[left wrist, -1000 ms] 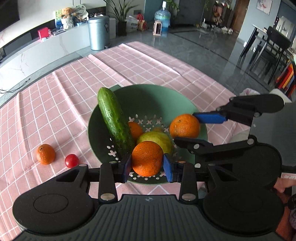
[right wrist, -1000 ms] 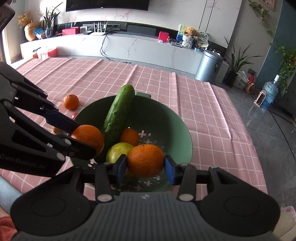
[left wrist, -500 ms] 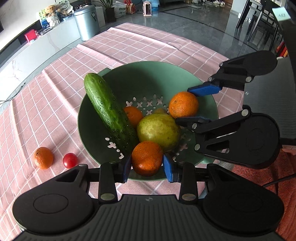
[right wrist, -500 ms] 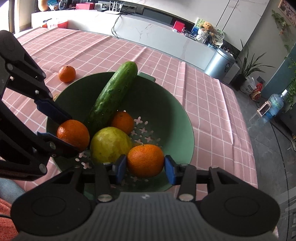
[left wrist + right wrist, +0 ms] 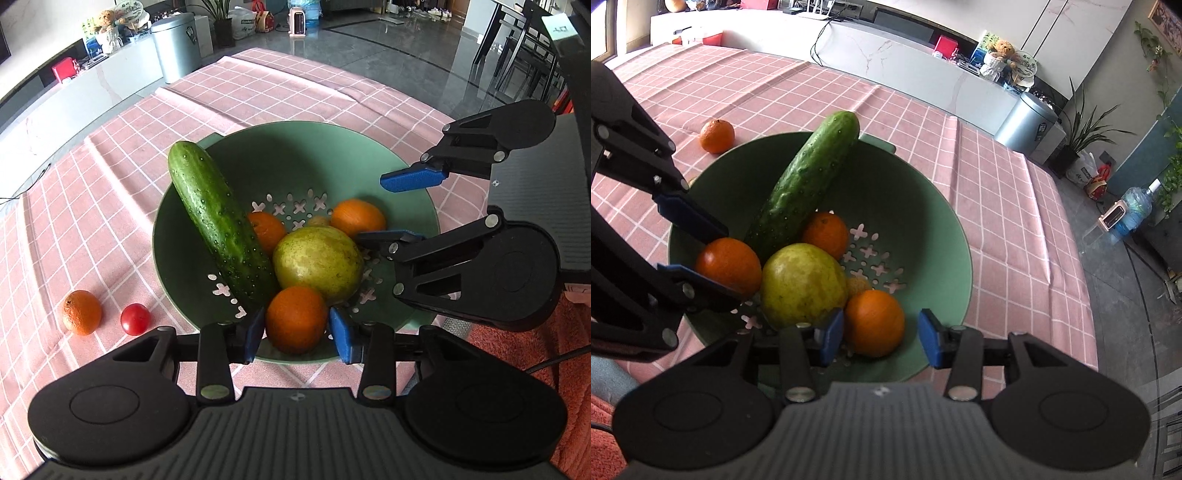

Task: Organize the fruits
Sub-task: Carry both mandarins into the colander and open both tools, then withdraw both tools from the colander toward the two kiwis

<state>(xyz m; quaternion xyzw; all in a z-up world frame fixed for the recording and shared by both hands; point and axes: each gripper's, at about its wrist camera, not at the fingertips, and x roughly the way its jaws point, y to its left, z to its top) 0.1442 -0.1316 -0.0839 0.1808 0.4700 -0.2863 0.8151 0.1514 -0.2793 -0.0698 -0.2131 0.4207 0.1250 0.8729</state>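
Note:
A green colander bowl (image 5: 295, 162) (image 5: 908, 206) holds a cucumber (image 5: 218, 221), a yellow-green pear (image 5: 317, 258) and three oranges. My left gripper (image 5: 296, 326) has its jaws opening; one orange (image 5: 295, 317) sits between its blue pads on the bowl's near wall, with slim gaps on both sides. My right gripper (image 5: 881, 328) stands open over the other side. Its orange (image 5: 873, 321) rests in the bowl against the pear (image 5: 803, 282), with a clear gap to the right pad. The third orange (image 5: 825, 234) lies beside the cucumber (image 5: 809, 181).
On the pink checked tablecloth (image 5: 92, 221), left of the bowl, lie a mandarin (image 5: 82, 312) (image 5: 717, 135) and a cherry tomato (image 5: 135, 318). A reddish cloth (image 5: 517, 362) lies at the near right. The table's far edge meets a dark floor with a silver bin (image 5: 175, 46).
Both grippers tipped down closer over the bowl. The right gripper's orange has dropped away from its pads into the bowl. The left pads have eased off their orange.

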